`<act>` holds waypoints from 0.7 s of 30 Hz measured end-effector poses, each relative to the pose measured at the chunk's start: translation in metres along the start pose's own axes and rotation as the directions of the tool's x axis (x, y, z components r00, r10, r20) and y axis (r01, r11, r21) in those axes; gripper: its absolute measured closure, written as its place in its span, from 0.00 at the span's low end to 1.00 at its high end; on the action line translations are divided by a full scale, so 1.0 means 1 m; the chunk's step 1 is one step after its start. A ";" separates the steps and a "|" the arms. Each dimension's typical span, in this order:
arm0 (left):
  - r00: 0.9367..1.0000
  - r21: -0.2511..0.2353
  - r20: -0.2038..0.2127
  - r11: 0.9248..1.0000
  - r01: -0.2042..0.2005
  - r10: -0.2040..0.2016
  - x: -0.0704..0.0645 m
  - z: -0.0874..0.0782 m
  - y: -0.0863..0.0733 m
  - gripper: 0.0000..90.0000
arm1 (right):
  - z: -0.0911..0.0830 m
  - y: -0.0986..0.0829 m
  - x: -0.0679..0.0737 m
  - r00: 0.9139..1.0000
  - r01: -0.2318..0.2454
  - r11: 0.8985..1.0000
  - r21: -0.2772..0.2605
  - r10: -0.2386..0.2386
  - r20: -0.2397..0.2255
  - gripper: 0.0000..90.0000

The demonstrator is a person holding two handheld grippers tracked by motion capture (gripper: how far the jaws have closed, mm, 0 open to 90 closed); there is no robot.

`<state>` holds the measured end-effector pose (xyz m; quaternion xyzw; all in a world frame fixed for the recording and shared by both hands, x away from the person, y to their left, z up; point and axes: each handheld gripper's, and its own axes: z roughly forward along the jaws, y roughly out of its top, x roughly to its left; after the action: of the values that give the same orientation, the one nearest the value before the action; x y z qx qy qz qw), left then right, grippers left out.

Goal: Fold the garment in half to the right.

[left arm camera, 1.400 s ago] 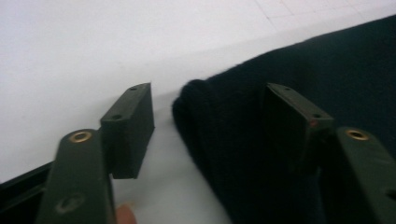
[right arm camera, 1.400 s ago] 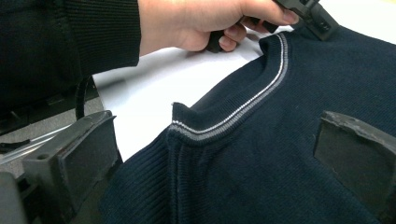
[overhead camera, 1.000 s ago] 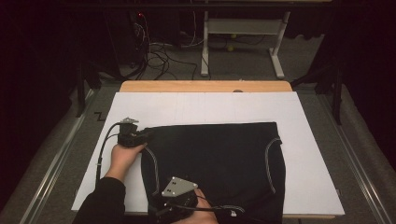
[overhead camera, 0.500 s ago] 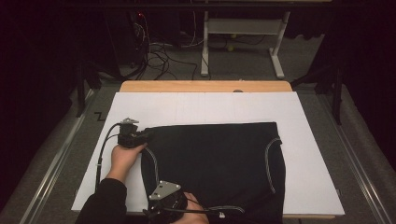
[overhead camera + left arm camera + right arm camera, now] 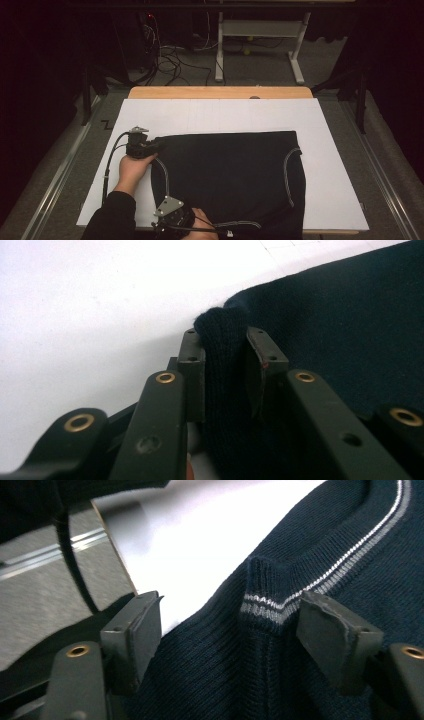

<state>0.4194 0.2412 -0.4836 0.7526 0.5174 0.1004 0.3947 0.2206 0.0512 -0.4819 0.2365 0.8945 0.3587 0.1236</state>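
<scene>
No writing legible; left tongs (image 5: 225,357) pinch dark sweater (image 5: 230,170).

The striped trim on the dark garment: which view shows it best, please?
The right gripper view: the striped trim sits close and sharp between open jaws. The high view shows it as thin pale lines on the garment. The left gripper view shows plain knit.

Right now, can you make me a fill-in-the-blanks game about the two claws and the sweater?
1. The left claw is shut on a fold of the dark ____.
2. The right claw has its jaws ____, with a ribbed edge between them.
3. The stripes on the ribbed edge are ____.
4. The sweater lies on a ____ board.

Missing words: sweater; open; grey; white
</scene>
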 end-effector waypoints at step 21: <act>1.000 0.000 0.002 1.000 0.005 -0.005 0.000 0.000 0.000 0.76 | -0.003 0.003 -0.005 0.998 0.004 1.000 0.022 -0.005 0.069 0.68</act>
<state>0.4194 0.2415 -0.4837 0.7513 0.5190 0.0986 0.3955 0.2247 0.0483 -0.4775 0.2482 0.8941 0.3400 0.1527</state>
